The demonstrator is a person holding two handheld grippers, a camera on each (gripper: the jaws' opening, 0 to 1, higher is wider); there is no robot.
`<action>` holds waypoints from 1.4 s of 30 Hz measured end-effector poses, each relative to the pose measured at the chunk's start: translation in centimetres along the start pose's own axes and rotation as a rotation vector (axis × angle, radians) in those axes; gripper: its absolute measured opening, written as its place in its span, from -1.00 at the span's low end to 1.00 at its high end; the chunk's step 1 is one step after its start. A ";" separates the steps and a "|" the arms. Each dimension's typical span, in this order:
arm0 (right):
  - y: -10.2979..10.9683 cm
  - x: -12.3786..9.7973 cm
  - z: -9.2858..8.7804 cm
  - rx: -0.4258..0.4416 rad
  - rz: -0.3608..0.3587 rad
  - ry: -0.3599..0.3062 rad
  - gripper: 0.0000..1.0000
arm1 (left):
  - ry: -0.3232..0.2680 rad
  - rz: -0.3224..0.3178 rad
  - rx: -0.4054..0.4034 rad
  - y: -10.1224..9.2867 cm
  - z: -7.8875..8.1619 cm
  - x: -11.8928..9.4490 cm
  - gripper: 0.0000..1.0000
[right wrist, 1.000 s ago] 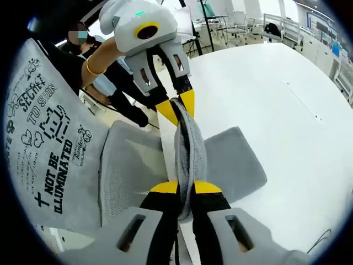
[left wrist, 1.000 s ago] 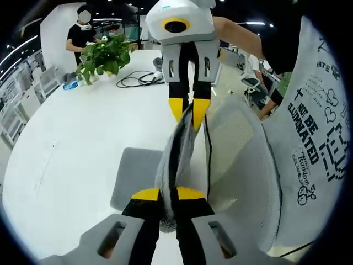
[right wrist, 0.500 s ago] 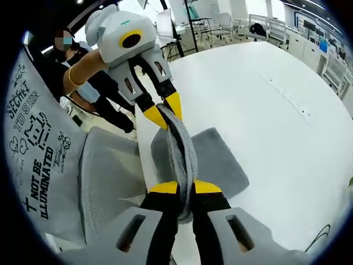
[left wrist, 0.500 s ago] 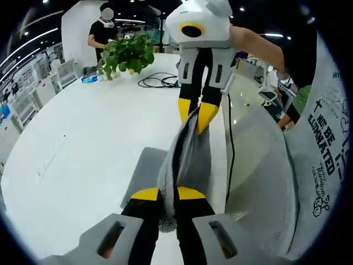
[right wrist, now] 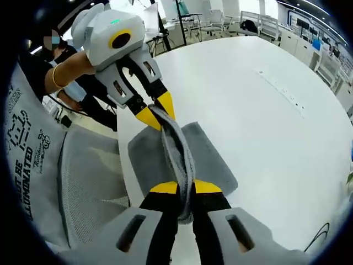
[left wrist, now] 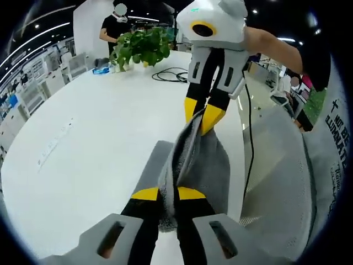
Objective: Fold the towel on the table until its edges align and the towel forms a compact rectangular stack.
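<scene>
- A grey towel (left wrist: pixel 190 160) is held up between two handheld grippers, above the near edge of a round white table (left wrist: pixel 94 132); its lower part lies on the tabletop beneath them.
- The left gripper (left wrist: pixel 168 194) has its yellow-tipped jaws closed on one end of the towel's raised edge.
- The right gripper (left wrist: pixel 204 116) faces it from the far end of that edge, jaws likewise pinched on the cloth; in the right gripper view the same pair appears reversed, with the right gripper (right wrist: pixel 179 187) near and the left gripper (right wrist: pixel 154 113) beyond.
- The edge between the two grippers is bunched and narrow, and the towel (right wrist: pixel 176 154) hangs from it onto the table.
- Judged from this, a fold is under way but not laid down: the lifted edge is not yet set on the opposite edge, and no compact rectangle is formed.
- Beside the towel, off the table's edge, stands a grey mesh chair (right wrist: pixel 88 182), close enough that hanging cloth could brush it.
- A printed pale fabric (right wrist: pixel 25 143) lies beyond the chair.
- Well away from the towel, at the table's far side, are a potted green plant (left wrist: pixel 140 49) and a coiled black cable (left wrist: pixel 171 74); neither blocks the fold.
- A person (left wrist: pixel 116 25) stands past the plant.
</scene>
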State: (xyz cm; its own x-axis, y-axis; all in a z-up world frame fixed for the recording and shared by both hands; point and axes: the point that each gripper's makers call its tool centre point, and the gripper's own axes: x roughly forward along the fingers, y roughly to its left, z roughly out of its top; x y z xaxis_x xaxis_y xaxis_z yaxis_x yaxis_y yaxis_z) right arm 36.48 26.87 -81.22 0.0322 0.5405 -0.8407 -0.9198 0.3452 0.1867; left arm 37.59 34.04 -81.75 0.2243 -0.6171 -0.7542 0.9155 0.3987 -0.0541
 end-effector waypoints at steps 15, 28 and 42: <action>-2.3 3.1 -1.6 0.051 -0.035 0.020 -0.88 | 0.050 -0.016 -0.044 1.6 -1.9 3.4 -0.80; -4.2 5.3 -2.3 0.117 -0.035 0.029 -0.88 | 0.054 0.019 -0.153 2.7 -3.7 5.9 -0.80; -5.8 7.1 -3.4 0.222 -0.027 0.030 -0.85 | 0.068 -0.046 -0.301 3.3 -4.7 7.2 -0.80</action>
State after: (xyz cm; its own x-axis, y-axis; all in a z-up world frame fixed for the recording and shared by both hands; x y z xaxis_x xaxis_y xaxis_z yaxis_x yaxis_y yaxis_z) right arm 40.69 26.17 -90.01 0.0404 0.5068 -0.8611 -0.8102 0.5210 0.2686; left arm 40.65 34.10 -90.43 0.1531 -0.5965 -0.7879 0.7816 0.5609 -0.2729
